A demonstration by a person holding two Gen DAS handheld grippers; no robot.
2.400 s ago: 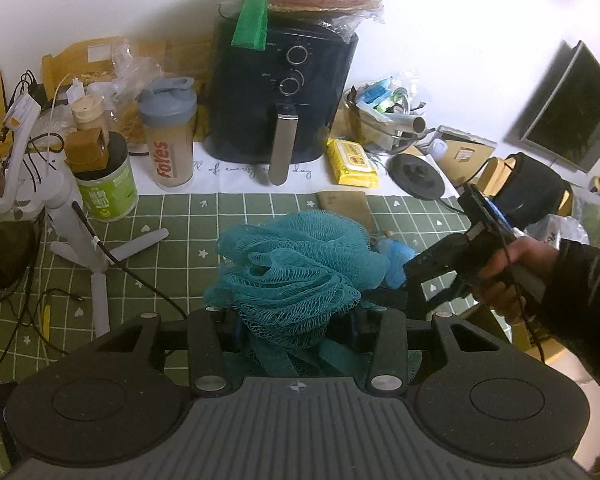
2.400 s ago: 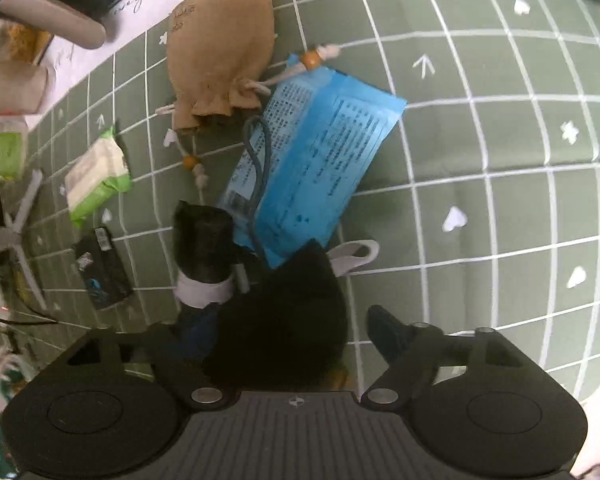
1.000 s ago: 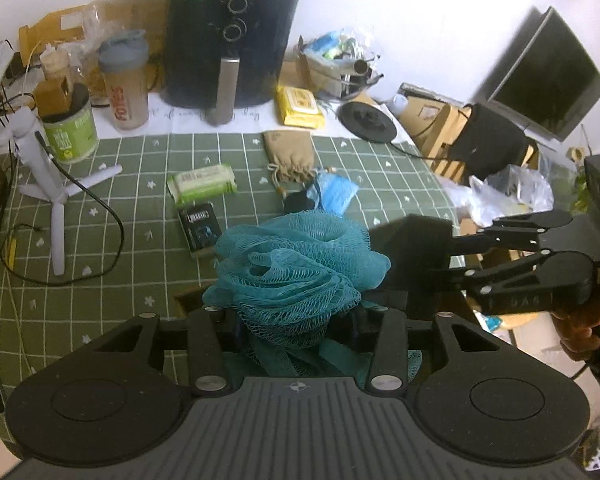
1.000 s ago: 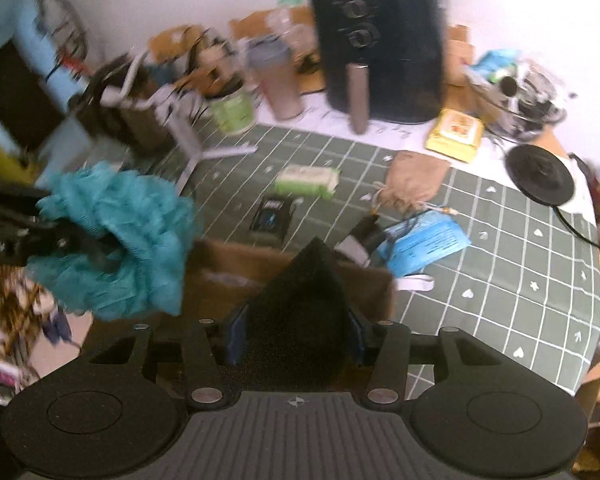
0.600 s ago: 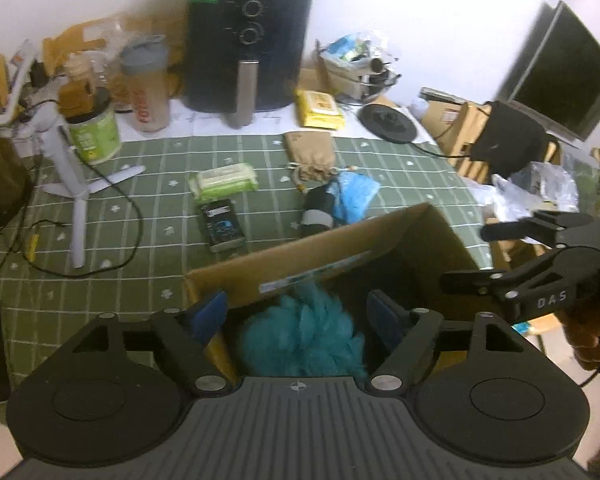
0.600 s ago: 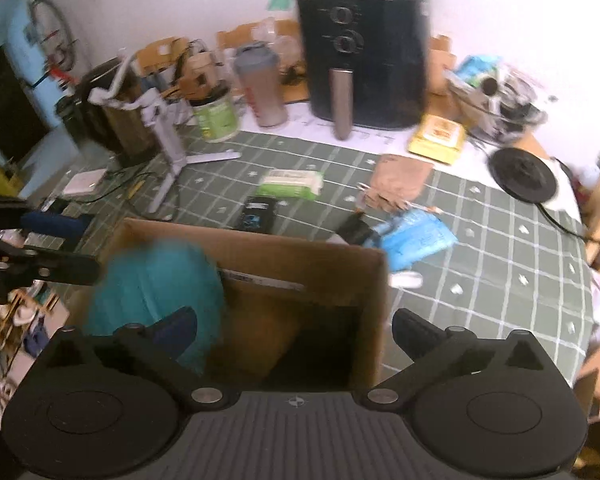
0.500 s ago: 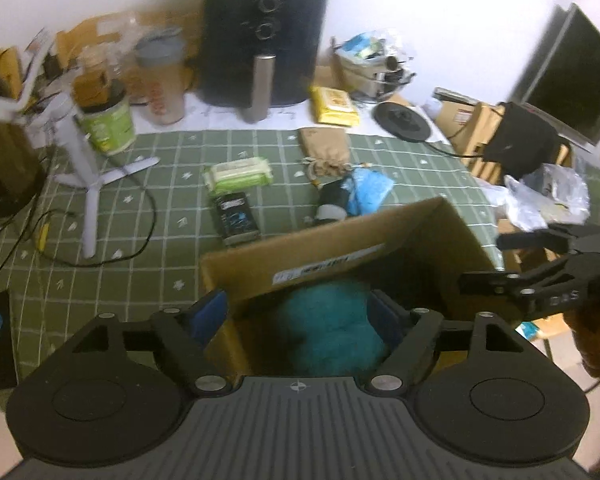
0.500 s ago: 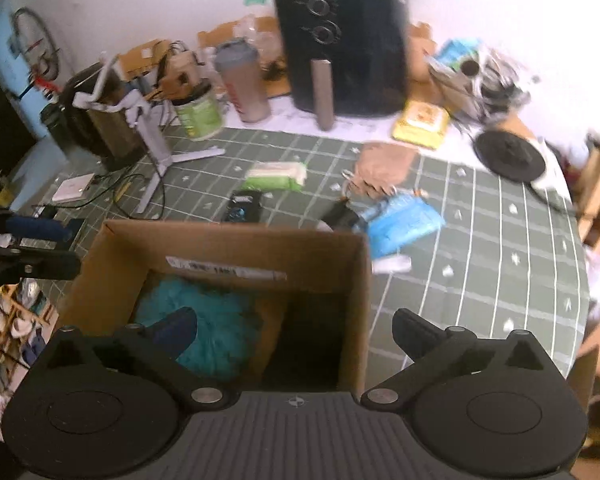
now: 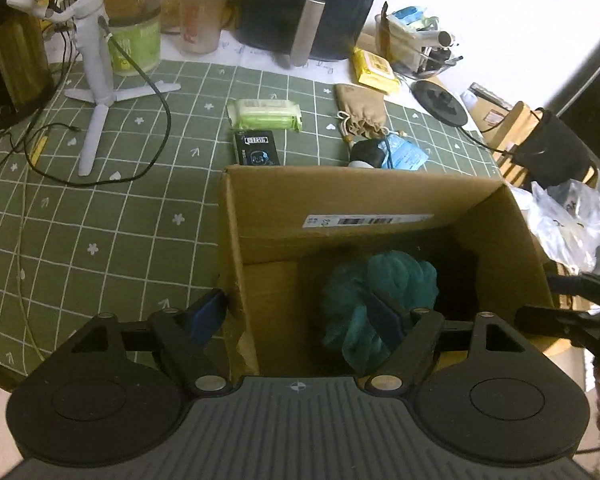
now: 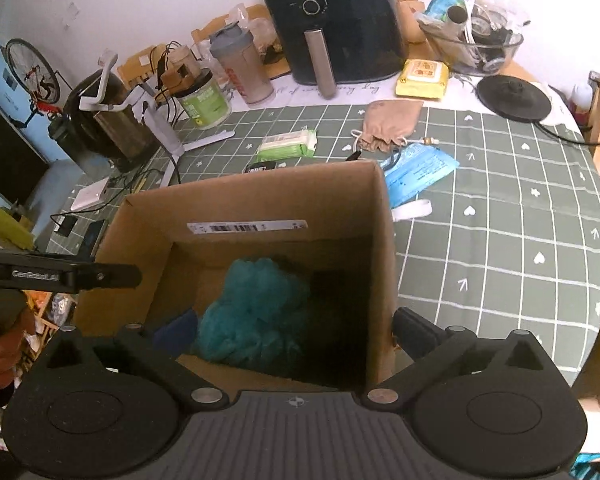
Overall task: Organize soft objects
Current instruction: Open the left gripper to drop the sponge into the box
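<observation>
A teal mesh bath sponge [image 9: 380, 292] lies inside an open cardboard box [image 9: 340, 200], with a dark soft item beside it in the shadowed right part. The sponge [image 10: 256, 312] and the box [image 10: 260, 188] also show in the right wrist view. My left gripper [image 9: 296, 316] is open and empty, held above the box's near left corner. My right gripper [image 10: 292, 328] is open and empty above the box's near edge. On the green checked cloth behind the box lie a tan drawstring pouch [image 10: 392, 120], a blue packet [image 10: 416, 172], a green wipes pack [image 9: 266, 114] and a rolled black item [image 9: 366, 152].
A black air fryer [image 10: 332, 20], shaker bottle [image 10: 242, 68], green tub [image 10: 204, 98], white tripod stand [image 9: 96, 80] with cables, a small black pack [image 9: 256, 148], yellow wipes [image 10: 422, 72] and a bowl of clutter [image 10: 472, 36] stand at the back. Table edge is right.
Both grippers carried their loads over the box, opened and let go. The teal sponge and the black item now lie in the box. Both grippers have drawn back slightly.
</observation>
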